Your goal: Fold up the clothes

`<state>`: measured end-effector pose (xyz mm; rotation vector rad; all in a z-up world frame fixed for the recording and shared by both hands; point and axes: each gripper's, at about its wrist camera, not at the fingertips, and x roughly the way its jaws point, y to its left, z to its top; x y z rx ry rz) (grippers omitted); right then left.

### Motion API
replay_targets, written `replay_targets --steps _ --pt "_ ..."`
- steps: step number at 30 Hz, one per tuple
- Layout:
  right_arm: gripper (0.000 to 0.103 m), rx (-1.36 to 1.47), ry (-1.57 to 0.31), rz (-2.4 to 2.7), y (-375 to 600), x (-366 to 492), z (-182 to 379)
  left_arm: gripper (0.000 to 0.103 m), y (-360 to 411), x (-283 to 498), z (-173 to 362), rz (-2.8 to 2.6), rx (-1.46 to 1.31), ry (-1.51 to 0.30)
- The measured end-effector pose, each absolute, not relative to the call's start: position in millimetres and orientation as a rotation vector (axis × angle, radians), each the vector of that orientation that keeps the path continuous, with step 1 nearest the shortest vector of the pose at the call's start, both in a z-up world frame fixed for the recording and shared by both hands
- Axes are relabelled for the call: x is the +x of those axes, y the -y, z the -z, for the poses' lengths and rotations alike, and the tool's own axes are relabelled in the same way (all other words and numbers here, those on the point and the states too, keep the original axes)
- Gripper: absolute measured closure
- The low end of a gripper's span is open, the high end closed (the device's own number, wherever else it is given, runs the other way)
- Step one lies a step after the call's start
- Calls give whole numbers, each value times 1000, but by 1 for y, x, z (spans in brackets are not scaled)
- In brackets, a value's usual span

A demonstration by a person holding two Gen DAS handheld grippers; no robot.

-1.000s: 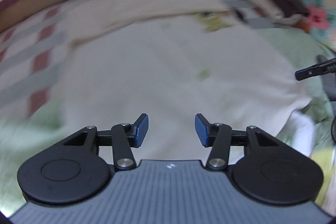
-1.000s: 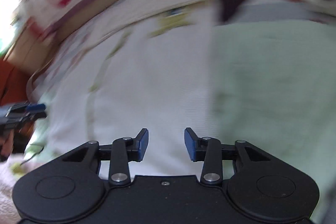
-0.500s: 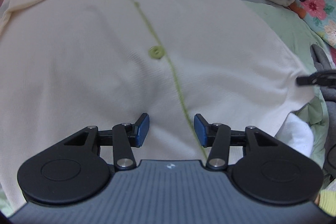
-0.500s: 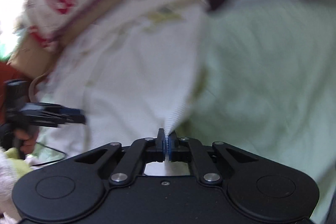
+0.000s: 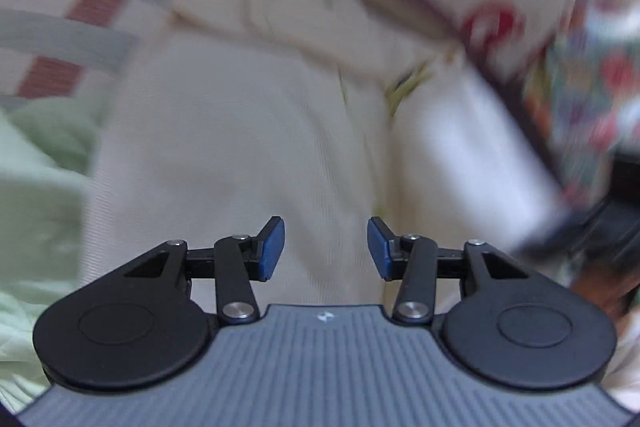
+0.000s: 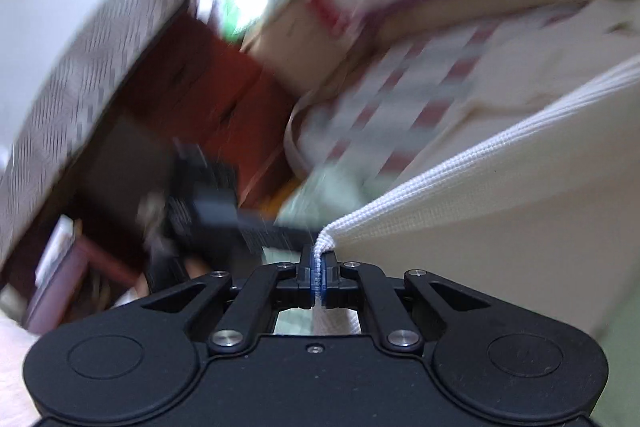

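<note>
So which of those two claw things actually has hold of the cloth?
The right gripper: its jaws are shut on the ribbed hem of the cream garment. The left gripper is open, nothing between its blue pads.

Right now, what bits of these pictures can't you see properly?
- Left wrist view: the green picture on the cream top is smeared by motion blur, so its shape is lost.
- Left wrist view: the right gripper is a dark blur at the right edge; what it holds is unclear there.
- Right wrist view: the left gripper is blurred; open or shut cannot be told there.
- Right wrist view: the right gripper body hides the top's hem below its fingers.
</note>
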<state>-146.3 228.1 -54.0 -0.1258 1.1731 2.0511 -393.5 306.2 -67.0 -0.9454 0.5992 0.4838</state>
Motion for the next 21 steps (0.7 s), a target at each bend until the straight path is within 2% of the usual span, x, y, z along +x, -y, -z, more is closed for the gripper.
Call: replay_targets --steps 2,7,13,18,21 --pt "98 -266 -1235 -2067 -253 -170 75 57 -317 -414 67 -480 -998 -544" --pt "98 -430 -1312 -2083 -282 -199 114 55 -327 -415 101 -416 -1069 -613" --pt "98 -402 -1298 -2152 -293 -203 110 54 -341 -413 138 -291 -1235 -581" --pt "98 -475 -1310 -2125 -289 -200 118 53 -339 -404 136 -245 -1201 -574" --pt "98 -492 -1310 -2137 -291 -204 119 52 -333 -393 139 -225 -1169 -643"
